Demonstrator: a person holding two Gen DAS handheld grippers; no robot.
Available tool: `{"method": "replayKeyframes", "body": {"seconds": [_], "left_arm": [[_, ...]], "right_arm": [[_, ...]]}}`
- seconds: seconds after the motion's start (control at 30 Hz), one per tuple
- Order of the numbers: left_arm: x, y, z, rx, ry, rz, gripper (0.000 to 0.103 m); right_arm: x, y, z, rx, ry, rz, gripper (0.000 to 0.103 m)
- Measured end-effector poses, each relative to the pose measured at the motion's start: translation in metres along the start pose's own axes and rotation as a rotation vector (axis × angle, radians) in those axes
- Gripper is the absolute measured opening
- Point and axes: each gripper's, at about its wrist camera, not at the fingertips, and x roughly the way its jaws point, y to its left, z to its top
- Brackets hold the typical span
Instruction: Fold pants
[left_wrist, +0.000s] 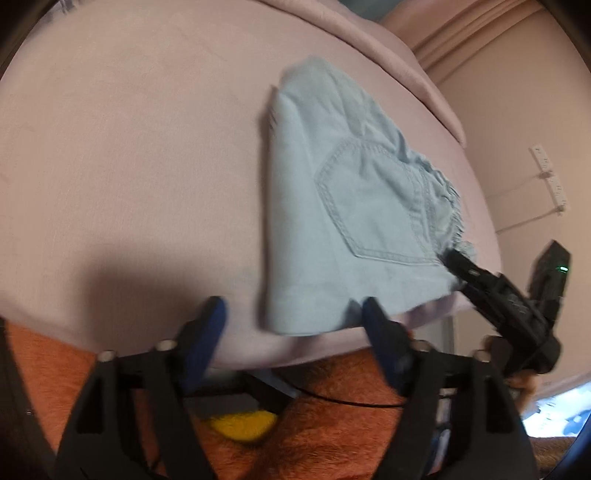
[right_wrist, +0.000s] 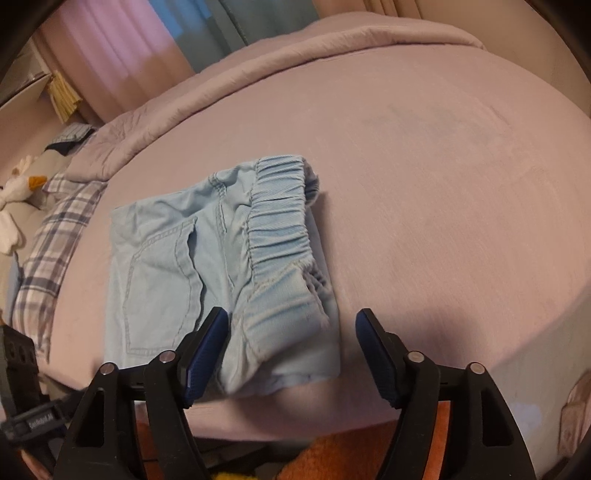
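The light blue denim pants (left_wrist: 343, 214) lie folded into a small stack on the pink bed (left_wrist: 129, 147), near its front edge. A back pocket faces up, and the elastic waistband (right_wrist: 280, 218) shows in the right wrist view. My left gripper (left_wrist: 293, 314) is open and empty, just in front of the stack's near-left corner. My right gripper (right_wrist: 291, 332) is open and empty, with the near edge of the pants (right_wrist: 207, 273) lying between and beyond its fingers. The right gripper also shows in the left wrist view (left_wrist: 458, 264), its tip at the stack's right edge.
A folded-back pink duvet (right_wrist: 258, 74) lies across the far side of the bed (right_wrist: 443, 184). A plaid pillow (right_wrist: 48, 251) and a white stuffed toy (right_wrist: 14, 195) lie at the left. An orange rug (left_wrist: 332, 424) covers the floor below. A power strip (left_wrist: 550, 177) hangs on the right wall.
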Motion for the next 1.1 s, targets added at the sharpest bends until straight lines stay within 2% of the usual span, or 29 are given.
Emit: {"method": "replayKeyframes", "body": {"seconds": [0.07,0.13,0.33,0.43,0.57,0.67,0.73,0.83,0.9,1.0,1.07,1.1], "left_arm": [[-0.011,0.0,0.002,0.014,-0.059,0.059,0.084],[-0.023,0.002,0.008,0.02,-0.108,0.105,0.088],[-0.033,0.009,0.022,-0.01,-0.18,0.092,0.094],[-0.017,0.011,0.024,-0.026,-0.147,0.099,0.095],[0.0,0.013,0.025,-0.034,-0.114,0.045,0.095],[0.013,0.014,0.03,-0.031,-0.085,0.063,0.094],[0.016,0.013,0.033,-0.028,-0.097,0.049,0.093],[0.021,0.012,0.039,-0.023,-0.091,0.001,0.093],[0.027,0.012,0.044,-0.025,-0.08,-0.05,0.093],[0.035,0.007,0.052,-0.01,-0.069,-0.091,0.08],[0.042,0.001,0.056,-0.008,-0.053,-0.142,0.054],[0.048,-0.002,0.057,-0.016,-0.027,-0.188,0.053]], "right_arm": [[-0.009,0.001,0.002,-0.008,-0.004,0.003,0.075],[-0.02,0.001,0.004,-0.021,-0.03,-0.012,0.089],[-0.035,0.001,0.012,-0.051,-0.101,-0.023,0.092],[-0.031,0.0,0.017,-0.047,-0.108,0.012,0.096],[-0.01,-0.009,0.021,0.004,-0.064,0.046,0.096],[0.006,-0.015,0.021,0.06,-0.022,0.154,0.096],[0.016,-0.017,0.021,0.083,-0.006,0.196,0.096],[0.03,-0.016,0.022,0.081,0.012,0.156,0.096],[0.033,-0.012,0.023,0.063,0.002,0.165,0.096],[0.038,-0.006,0.025,0.03,-0.004,0.176,0.094],[0.039,0.0,0.026,0.009,-0.013,0.154,0.08],[0.04,0.004,0.027,-0.007,-0.013,0.143,0.063]]}}
